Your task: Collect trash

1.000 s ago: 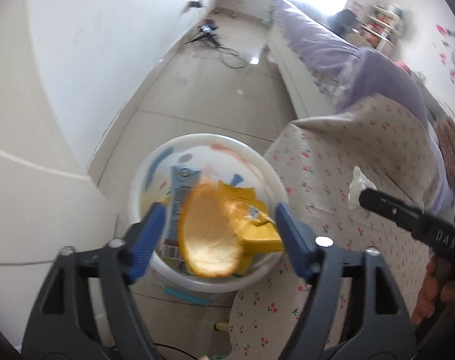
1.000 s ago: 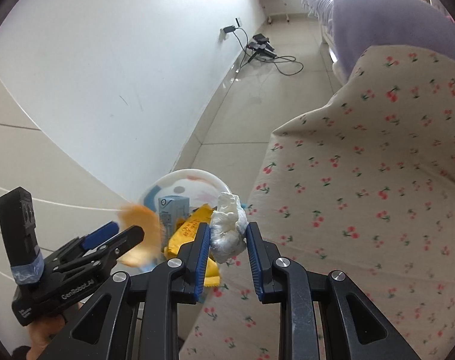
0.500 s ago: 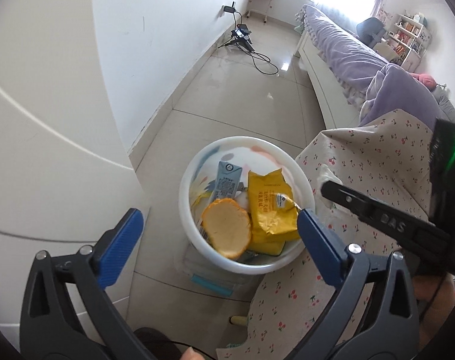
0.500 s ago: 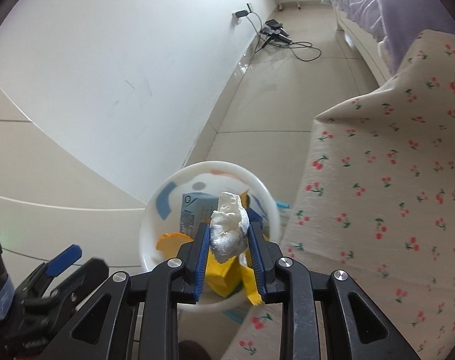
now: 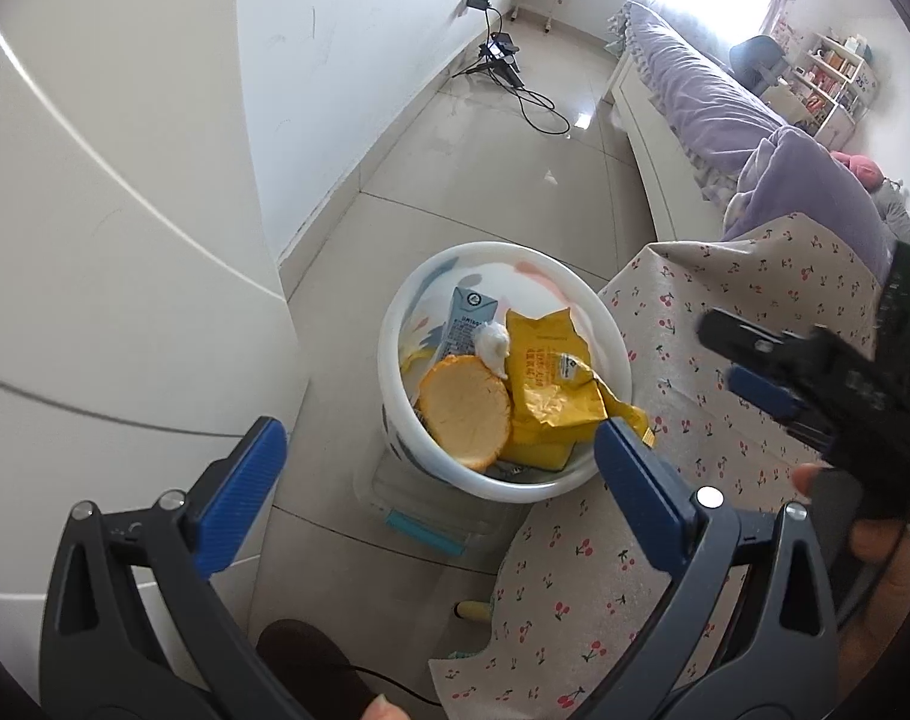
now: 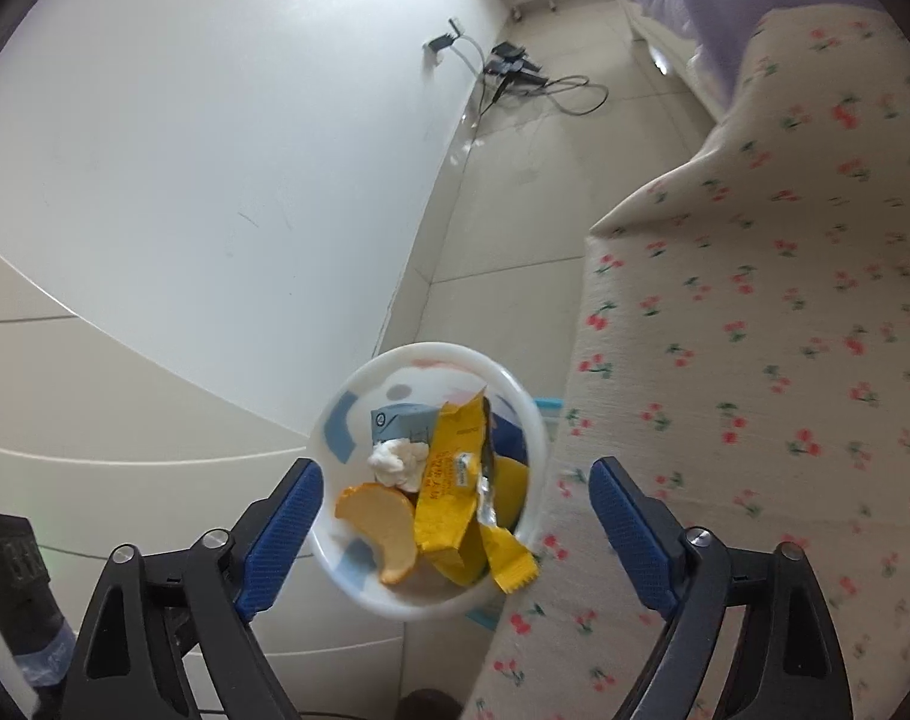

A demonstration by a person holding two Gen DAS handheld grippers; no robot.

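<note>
White bin (image 6: pixel 517 387) holds orange peel (image 6: pixel 374 516), tissue wad (image 6: pixel 398 459), yellow wrappers (image 6: pixel 449 495) — both claws gape empty.

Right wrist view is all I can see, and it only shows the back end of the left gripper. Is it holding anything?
Observer: No. The left gripper is open, with nothing between its blue fingers.
Operator: Where is it pointing?
Observer: Down at the round white plastic bin, which sits between its fingers in the left wrist view.
Operator: How does my right gripper look from that side?
Observer: The right gripper is open and empty. It is to the right of the bin, over the cherry-print cloth.
</note>
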